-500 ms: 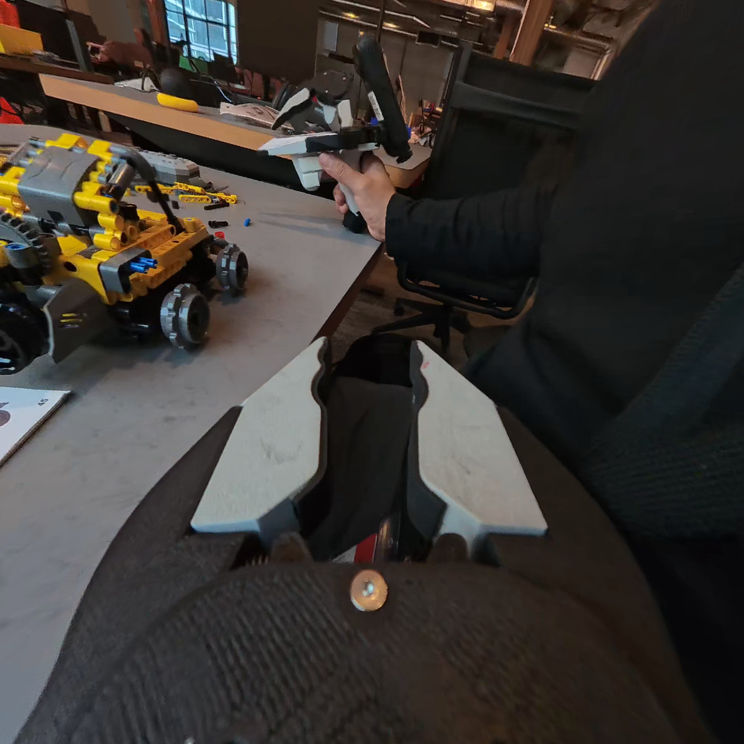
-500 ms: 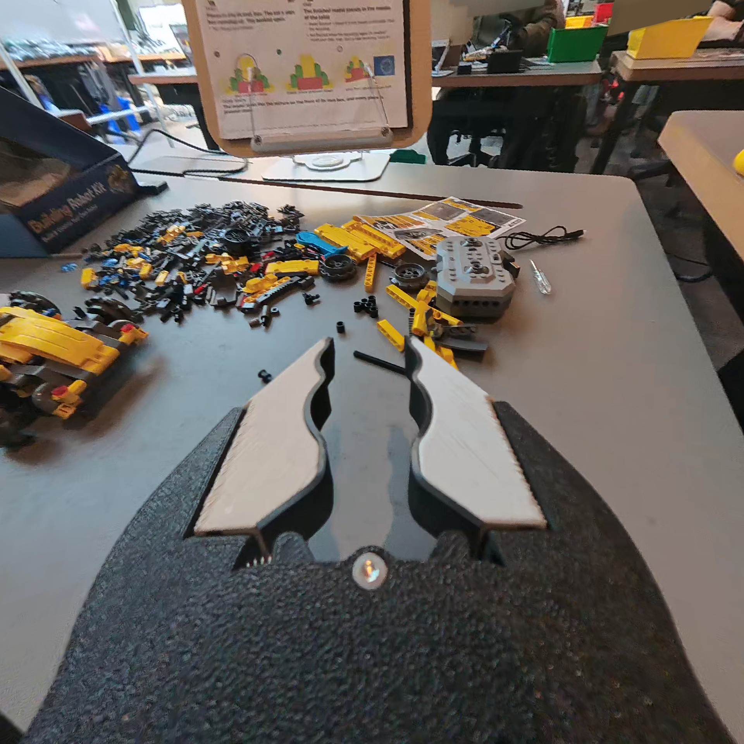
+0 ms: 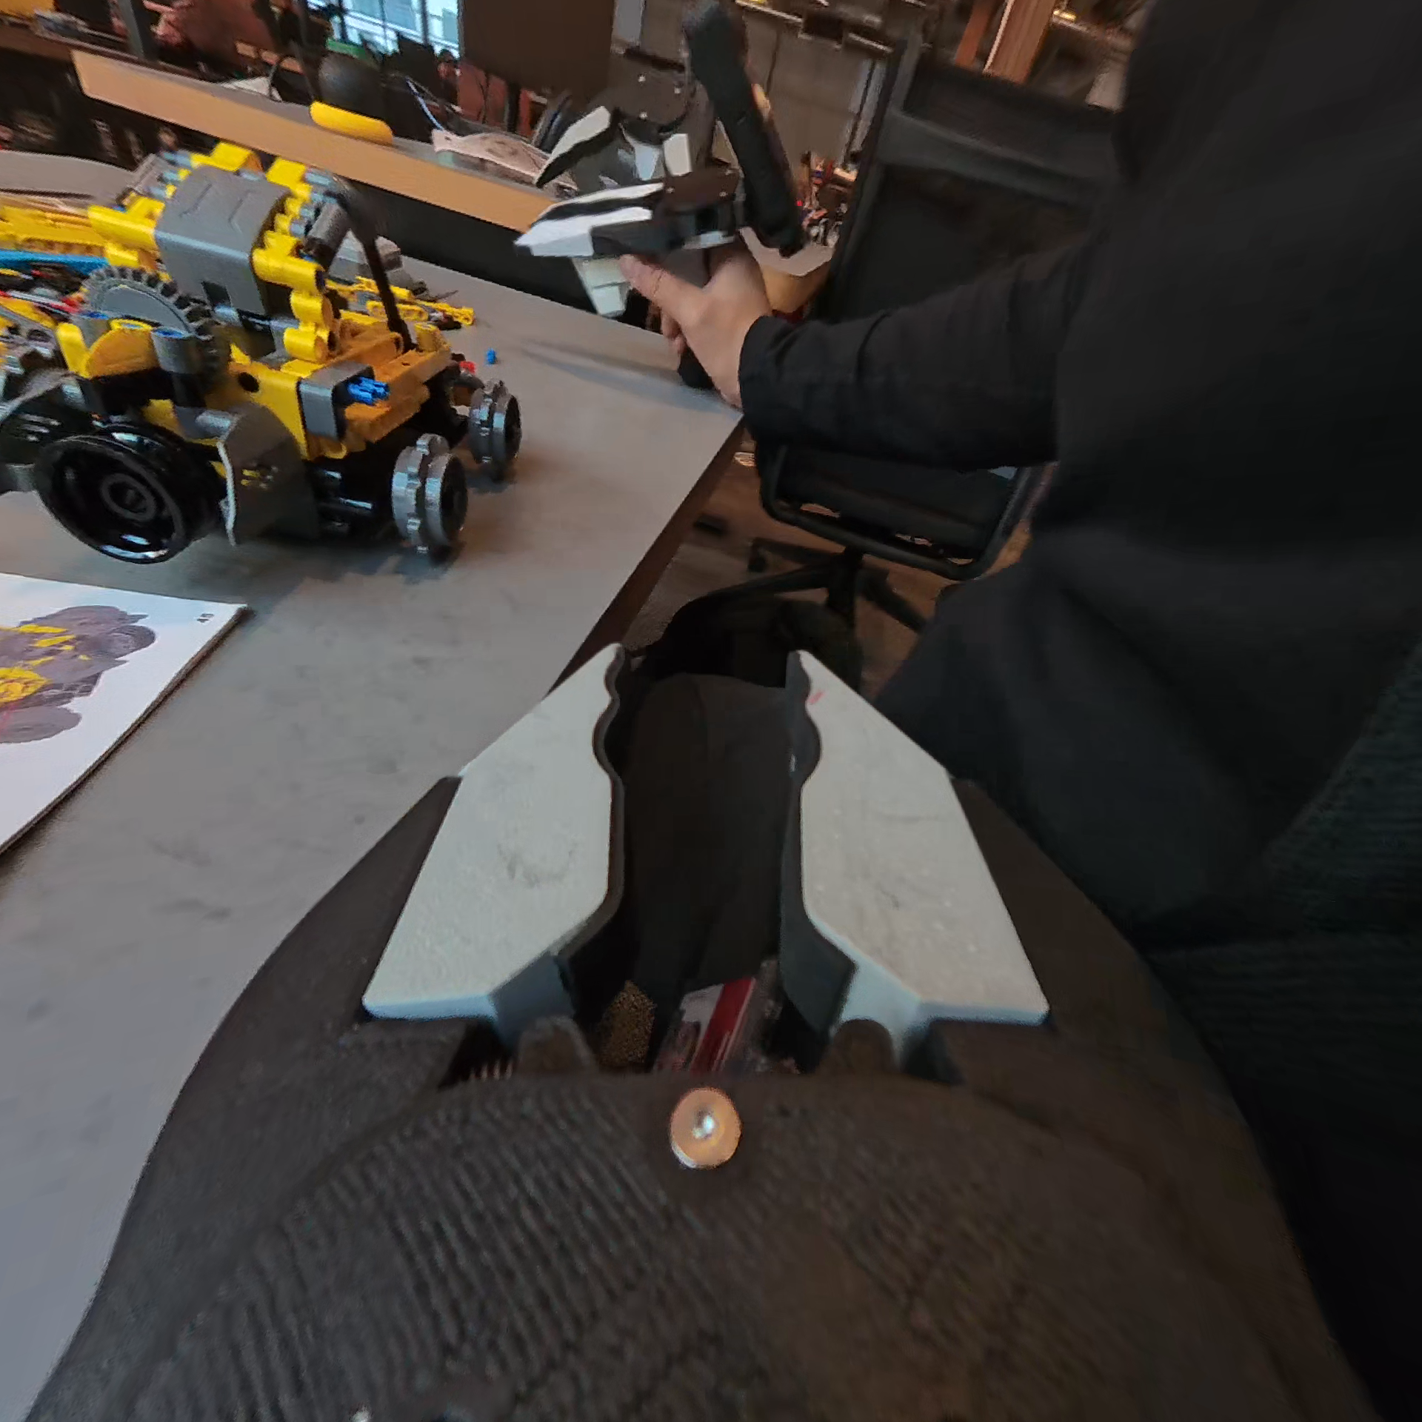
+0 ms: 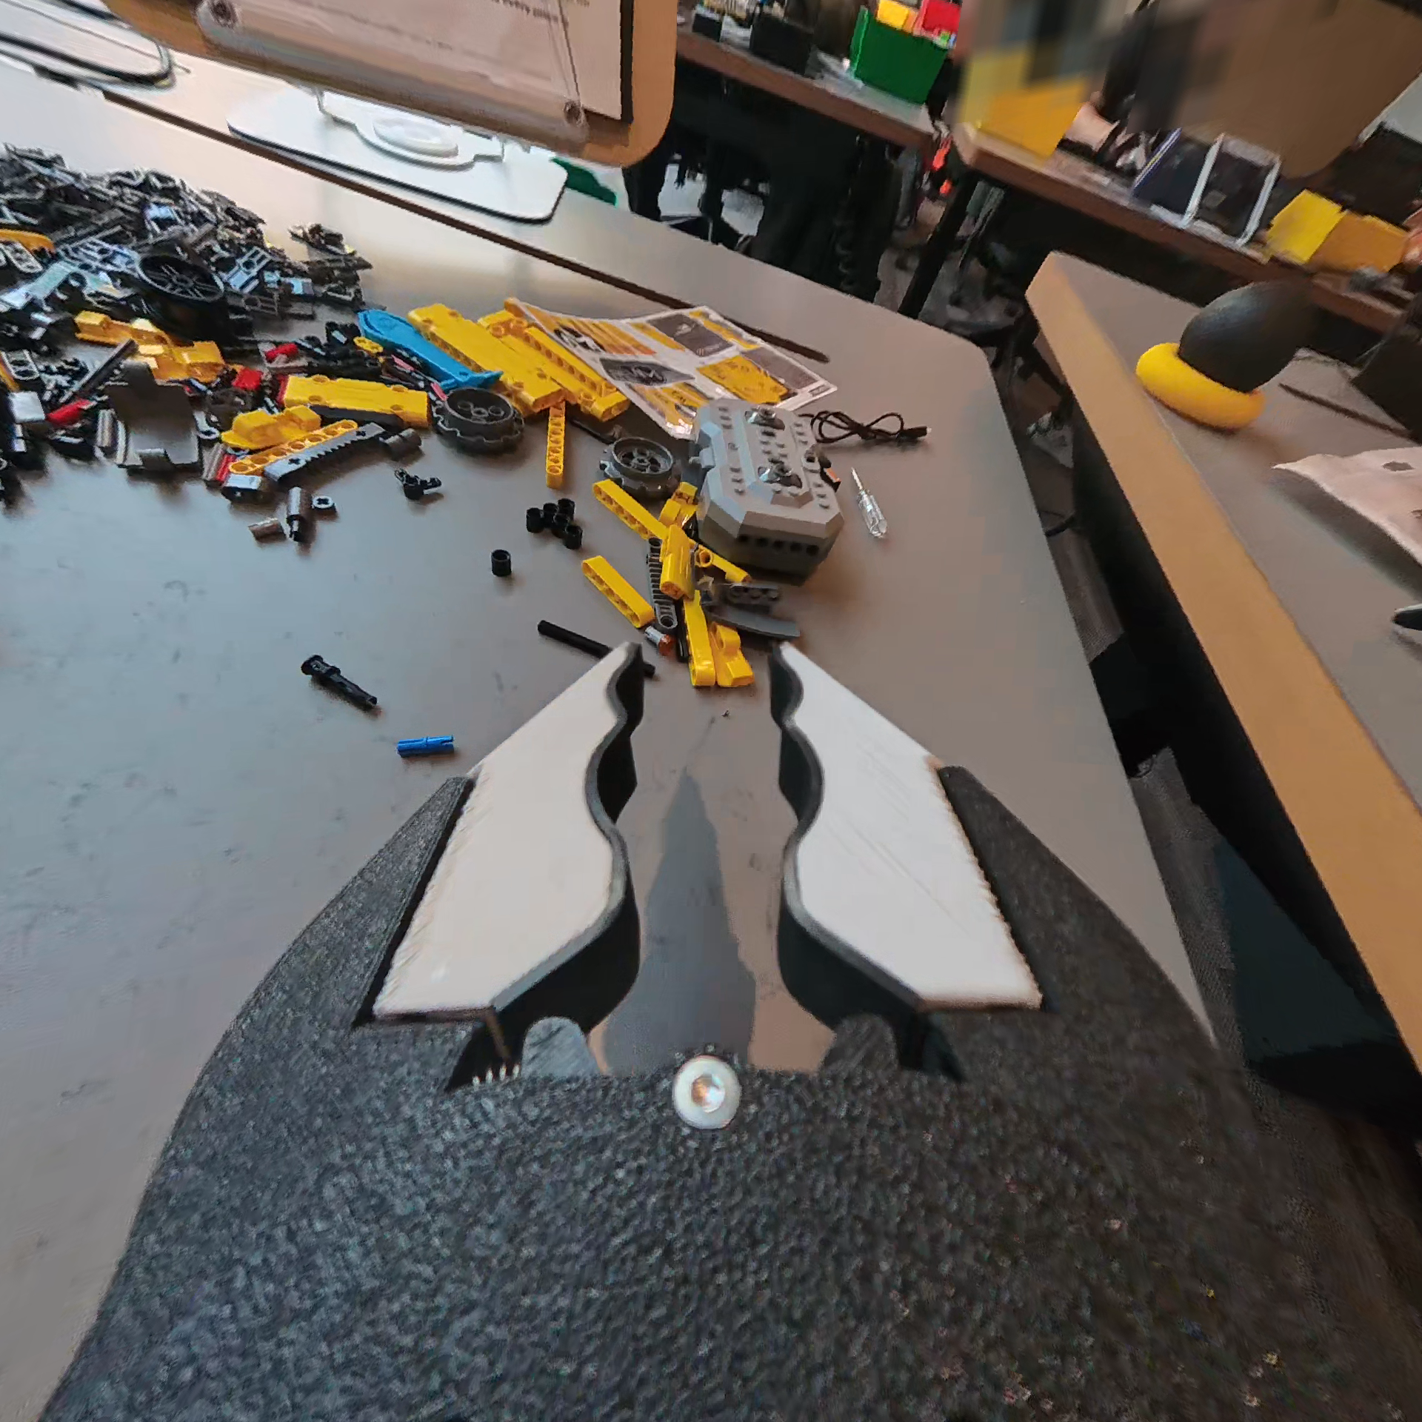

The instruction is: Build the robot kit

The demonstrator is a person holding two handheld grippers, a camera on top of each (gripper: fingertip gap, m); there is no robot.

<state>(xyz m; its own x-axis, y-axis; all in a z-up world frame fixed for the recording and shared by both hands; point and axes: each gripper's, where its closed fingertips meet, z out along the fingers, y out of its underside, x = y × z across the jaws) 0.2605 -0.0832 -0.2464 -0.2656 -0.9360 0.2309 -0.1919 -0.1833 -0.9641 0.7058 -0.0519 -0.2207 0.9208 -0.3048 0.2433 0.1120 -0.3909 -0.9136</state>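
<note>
Yellow beams [image 4: 712, 642] of the building set lie in a small heap on the grey table [image 4: 231, 808], and we see them just past the tips of our right gripper [image 4: 702, 668], whose jaws stand apart with nothing between them but bare tabletop. Touching that heap on its far side sits a grey battery box [image 4: 766, 492]; a small clear-handled screwdriver [image 4: 868, 508] lies just beside the box, and a black cable [image 4: 862, 427] curls behind it. A black axle pin [image 4: 592, 640] lies close to the gripper's left fingertip, a short blue pin [image 4: 425, 745] and a black connector [image 4: 338, 681] farther left. The main spread of loose parts [image 4: 192, 346] covers the far left of the table, with a sticker sheet [image 4: 677, 354] near the yellow beams there.

Our left gripper [image 3: 704, 677] hangs off the table's near edge, over dark cloth that we take to be the person's lap, though the view is dim; its jaws are likewise parted and hold nothing. From that view we see the half-built yellow vehicle [image 3: 231, 362] standing on the table [image 3: 346, 731], an open instruction booklet [image 3: 92, 677] near it, and, well beyond, a hand [image 3: 704, 308] in a black sleeve holding the other gripper above the table's far corner.
</note>
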